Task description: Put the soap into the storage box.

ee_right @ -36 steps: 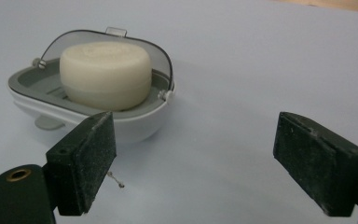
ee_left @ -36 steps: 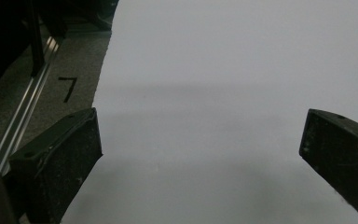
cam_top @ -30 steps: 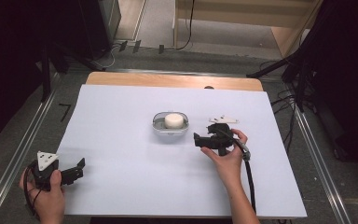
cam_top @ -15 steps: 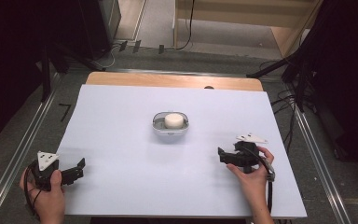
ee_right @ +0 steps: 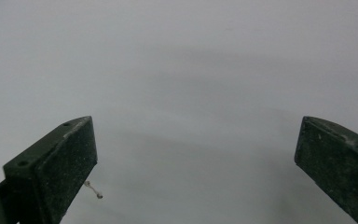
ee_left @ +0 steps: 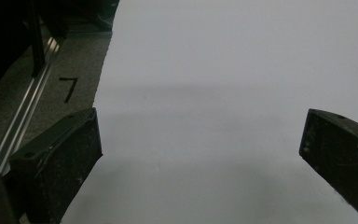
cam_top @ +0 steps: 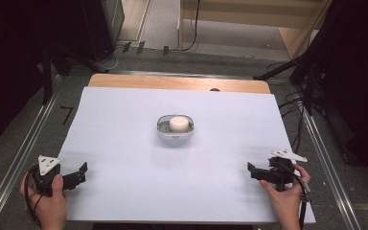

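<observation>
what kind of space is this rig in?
Most likely a lab or recording bench, not a home. A white sheet covers a wooden table, metal rails run along its sides, and cables trail over a grey carpeted floor.

A fixed high camera is looking forward and down from the person's side onto the table (cam_top: 124, 124), taking in its whole white sheet, the floor around it and the room beyond. A bowl (cam_top: 175, 129) is sitting mid-table. The left gripper (cam_top: 79, 173) camera is riding low at the near left corner, looking close along its own jaws across the sheet and its left edge. The right gripper (cam_top: 252, 170) camera is looking equally close along its jaws at bare sheet. All three views are sharing that white surface.
</observation>
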`<state>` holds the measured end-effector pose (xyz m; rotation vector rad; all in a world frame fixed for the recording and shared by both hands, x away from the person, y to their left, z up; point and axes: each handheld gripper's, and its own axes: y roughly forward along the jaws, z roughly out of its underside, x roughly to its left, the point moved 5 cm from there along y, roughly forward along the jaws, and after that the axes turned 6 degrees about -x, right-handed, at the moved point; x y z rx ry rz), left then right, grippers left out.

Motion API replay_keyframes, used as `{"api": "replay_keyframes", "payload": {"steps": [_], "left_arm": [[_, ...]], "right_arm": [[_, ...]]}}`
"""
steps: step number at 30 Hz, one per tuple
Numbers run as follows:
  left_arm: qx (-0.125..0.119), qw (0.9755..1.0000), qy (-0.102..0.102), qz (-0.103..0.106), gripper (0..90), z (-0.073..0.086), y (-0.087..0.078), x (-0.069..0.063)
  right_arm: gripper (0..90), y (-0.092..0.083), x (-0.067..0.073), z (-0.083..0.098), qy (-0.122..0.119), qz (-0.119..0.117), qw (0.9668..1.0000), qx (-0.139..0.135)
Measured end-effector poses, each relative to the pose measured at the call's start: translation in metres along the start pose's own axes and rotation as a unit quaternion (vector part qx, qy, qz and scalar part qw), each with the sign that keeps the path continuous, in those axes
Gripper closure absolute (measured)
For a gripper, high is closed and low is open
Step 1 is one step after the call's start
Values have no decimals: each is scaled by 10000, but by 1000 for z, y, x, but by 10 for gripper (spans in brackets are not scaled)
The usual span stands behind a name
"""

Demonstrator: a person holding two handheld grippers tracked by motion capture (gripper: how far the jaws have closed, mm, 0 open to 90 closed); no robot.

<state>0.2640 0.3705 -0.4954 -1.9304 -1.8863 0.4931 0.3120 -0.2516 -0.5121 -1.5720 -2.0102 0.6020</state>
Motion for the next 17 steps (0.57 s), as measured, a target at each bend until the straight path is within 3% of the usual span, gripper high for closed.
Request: {"api": "replay_keyframes", "payload": {"steps": [11,17], "left_arm": [[0,10000,-4,-3,0,0,0,0],[-2,10000,-4,-11,0,0,0,0]], "right_arm": [[0,-27,-42,15,237,262,9993,-153],[0,-31,-51,21,355,302,9988,-127]]}}
